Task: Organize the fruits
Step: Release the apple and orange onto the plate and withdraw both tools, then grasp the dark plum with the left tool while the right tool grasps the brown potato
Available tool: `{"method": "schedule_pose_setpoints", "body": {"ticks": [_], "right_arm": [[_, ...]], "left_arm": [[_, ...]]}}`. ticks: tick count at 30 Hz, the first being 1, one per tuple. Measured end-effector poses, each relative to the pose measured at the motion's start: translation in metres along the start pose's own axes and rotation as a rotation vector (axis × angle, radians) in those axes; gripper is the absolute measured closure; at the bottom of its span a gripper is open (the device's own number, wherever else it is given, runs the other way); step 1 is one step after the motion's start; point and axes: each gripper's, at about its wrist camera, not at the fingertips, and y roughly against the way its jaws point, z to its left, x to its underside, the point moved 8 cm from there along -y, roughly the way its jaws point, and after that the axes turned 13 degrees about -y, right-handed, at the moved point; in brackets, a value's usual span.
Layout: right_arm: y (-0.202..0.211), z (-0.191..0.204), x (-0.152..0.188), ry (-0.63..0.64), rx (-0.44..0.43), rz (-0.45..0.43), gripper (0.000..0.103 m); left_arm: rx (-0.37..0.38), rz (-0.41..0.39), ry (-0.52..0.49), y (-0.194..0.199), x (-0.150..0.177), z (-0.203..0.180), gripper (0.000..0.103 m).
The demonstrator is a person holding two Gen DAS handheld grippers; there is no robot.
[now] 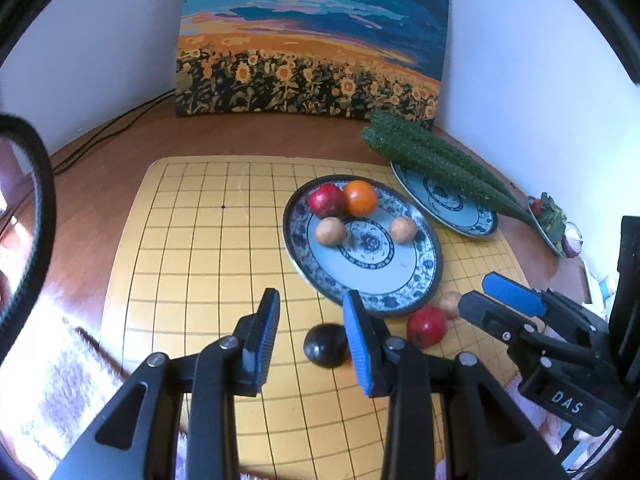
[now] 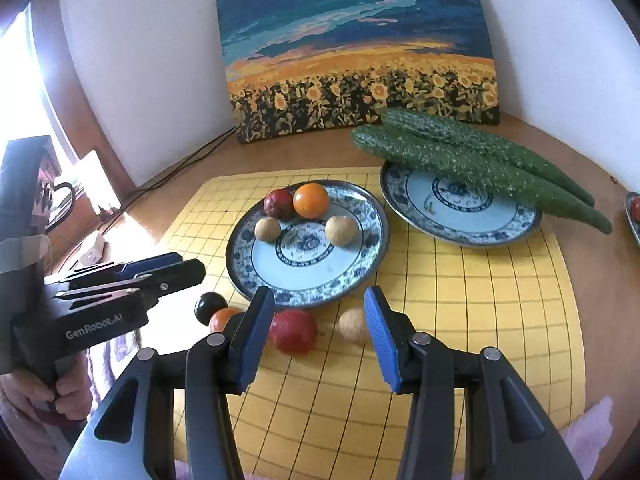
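Observation:
A blue-patterned plate (image 1: 404, 268) (image 2: 360, 272) on the yellow grid board holds a red fruit (image 1: 326, 200), an orange (image 1: 361, 198) and two tan fruits (image 1: 330, 231). Loose on the board in front of it lie a dark plum (image 1: 325, 345) (image 2: 210, 306), an orange fruit (image 2: 224, 319), a red fruit (image 1: 427, 326) (image 2: 293, 331) and a tan fruit (image 1: 451, 303) (image 2: 353, 324). My left gripper (image 1: 312, 320) is open and empty, the plum just below its jaws. My right gripper (image 2: 319, 322) is open and empty, above the red fruit.
A second patterned plate (image 2: 472, 224) at the back right carries two cucumbers (image 2: 480, 164). A third plate with vegetables (image 1: 554, 224) sits at the far right. A sunflower painting (image 1: 312, 40) leans on the wall. Cables (image 1: 100, 136) run along the back left.

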Motion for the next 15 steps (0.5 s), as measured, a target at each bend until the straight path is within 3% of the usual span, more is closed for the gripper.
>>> {"method": "schedule_pose_setpoints", "body": {"ticks": [15], "right_arm": [[0.009,-0.021,0.026,-0.036,0.035,0.001,0.055]], "left_arm": [[0.023,-0.009,0.032,0.013,0.027,0.002,0.064]]}}
